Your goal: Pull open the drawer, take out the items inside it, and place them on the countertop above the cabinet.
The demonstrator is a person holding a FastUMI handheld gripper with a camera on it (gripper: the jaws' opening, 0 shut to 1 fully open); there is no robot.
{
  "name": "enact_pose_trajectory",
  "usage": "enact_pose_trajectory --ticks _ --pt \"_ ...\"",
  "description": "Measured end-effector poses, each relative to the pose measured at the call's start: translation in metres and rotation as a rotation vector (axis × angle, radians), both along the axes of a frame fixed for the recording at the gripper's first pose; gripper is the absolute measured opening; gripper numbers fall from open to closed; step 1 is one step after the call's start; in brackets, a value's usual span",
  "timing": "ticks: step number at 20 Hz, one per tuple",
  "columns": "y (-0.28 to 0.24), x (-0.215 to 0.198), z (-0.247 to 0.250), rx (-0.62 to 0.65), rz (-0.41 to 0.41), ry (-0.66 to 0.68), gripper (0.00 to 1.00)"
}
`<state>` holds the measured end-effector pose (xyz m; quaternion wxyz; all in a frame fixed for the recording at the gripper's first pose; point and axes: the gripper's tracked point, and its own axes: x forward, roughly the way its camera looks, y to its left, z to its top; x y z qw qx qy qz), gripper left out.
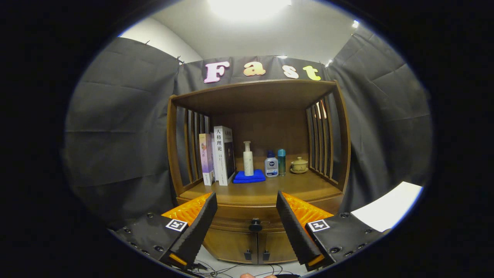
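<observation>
1. Left finger (200, 220) sits well apart from its partner; gripper (247, 200) is spread wide and holds nothing; it hangs in front of the cabinet (231, 243), not touching it.
2. On the countertop (293, 187), left to right: books (218, 154) upright by the left slats; pump bottle (248, 158) standing on a folded blue cloth (249, 177); squat bottle (271, 164) and teal bottle (281, 161) just beside each other; lidded cup on a saucer (299, 165) near the right slats; front strip of the top is bare, good spot for the drawer items.
3. Drawer (239, 214) looks closed, directly under the countertop; its dark knob (255, 224) lies between the fingers and a little beyond them; contents hidden.
4. Step in hand, my read: reach for the knob; stay centred, drop slightly so the tips straddle it, then close on the knob stem, not the face.
5. Pull straight back, level; an angled pull likely jams or slips off the small knob.
6. Two lower door pulls (256, 255) sit below; don't grab those.
7. Right finger (295, 227): keep it from scraping the drawer front.
</observation>
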<state>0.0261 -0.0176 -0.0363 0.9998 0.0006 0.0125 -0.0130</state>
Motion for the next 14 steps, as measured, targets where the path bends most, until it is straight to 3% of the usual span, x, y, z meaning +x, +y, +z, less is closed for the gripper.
enact_pose_trajectory --ticks 14 --pt "0.005 0.054 -0.078 -0.017 0.000 0.094 0.97"
